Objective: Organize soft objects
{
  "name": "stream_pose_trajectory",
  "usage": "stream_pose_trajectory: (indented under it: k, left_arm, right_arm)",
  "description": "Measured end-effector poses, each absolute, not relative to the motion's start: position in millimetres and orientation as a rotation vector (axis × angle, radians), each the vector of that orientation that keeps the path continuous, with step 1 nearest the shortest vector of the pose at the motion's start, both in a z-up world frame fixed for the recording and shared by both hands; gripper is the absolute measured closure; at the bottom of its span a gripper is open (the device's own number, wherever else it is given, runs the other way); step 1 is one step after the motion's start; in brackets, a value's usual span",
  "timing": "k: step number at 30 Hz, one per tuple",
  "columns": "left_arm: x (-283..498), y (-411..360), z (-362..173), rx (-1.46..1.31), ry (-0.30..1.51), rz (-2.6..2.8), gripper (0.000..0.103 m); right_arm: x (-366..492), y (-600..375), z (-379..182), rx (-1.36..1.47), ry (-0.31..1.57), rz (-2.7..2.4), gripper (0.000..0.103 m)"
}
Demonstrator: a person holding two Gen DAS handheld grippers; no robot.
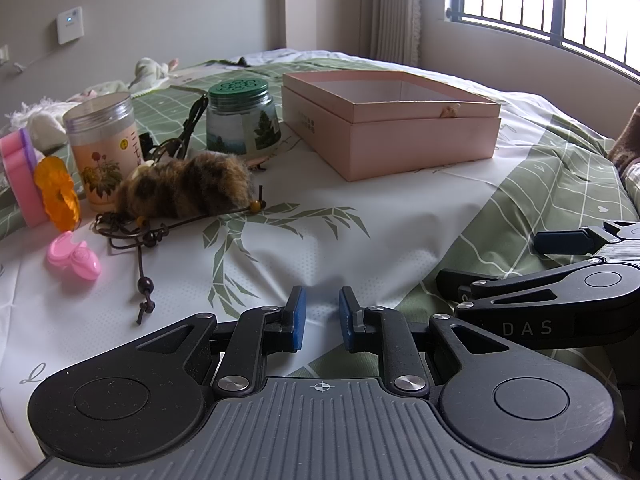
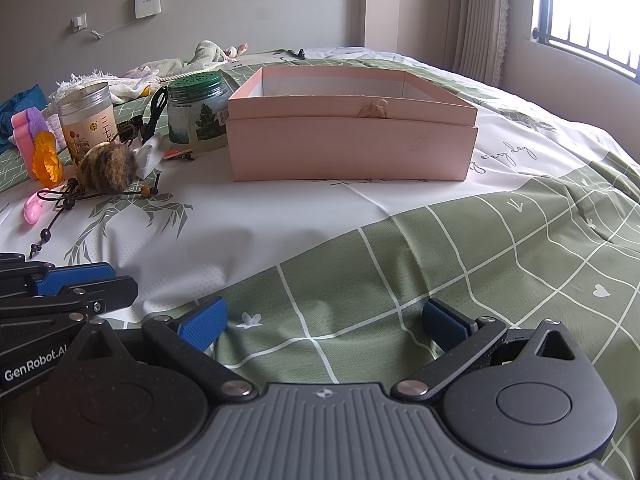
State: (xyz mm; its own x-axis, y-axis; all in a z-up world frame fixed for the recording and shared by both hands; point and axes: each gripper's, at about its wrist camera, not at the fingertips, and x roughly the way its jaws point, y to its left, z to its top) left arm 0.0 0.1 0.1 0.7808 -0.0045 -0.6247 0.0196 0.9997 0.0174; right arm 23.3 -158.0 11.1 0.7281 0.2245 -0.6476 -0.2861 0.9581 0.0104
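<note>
A brown striped furry toy point(image 1: 188, 188) lies on the bed left of an open pink box point(image 1: 390, 120); the toy point(image 2: 108, 166) and the box point(image 2: 352, 136) also show in the right wrist view. A pink and purple sponge point(image 1: 20, 172) stands at the far left. My left gripper point(image 1: 322, 316) is low over the sheet, empty, jaws a narrow gap apart. My right gripper point(image 2: 324, 320) is wide open and empty, in front of the box. Each gripper shows at the edge of the other's view.
Two jars point(image 1: 102, 144) point(image 1: 242, 120), an orange plastic flower point(image 1: 58, 192), a pink clip point(image 1: 74, 258), a beaded cord point(image 1: 140, 236) and a black cable point(image 1: 192, 120) crowd the toy. White and green cloths point(image 2: 120, 80) lie behind. A window is on the right.
</note>
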Motion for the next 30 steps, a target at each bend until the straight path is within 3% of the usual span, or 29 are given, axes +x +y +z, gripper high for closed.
stream_pose_trajectory:
  k: [30]
  left_arm:
    - [0.4,0.4,2.7,0.022,0.678,-0.020,0.083]
  right_arm:
    - [18.6,-162.9,10.1,-0.064,0.679,0.284,0.000]
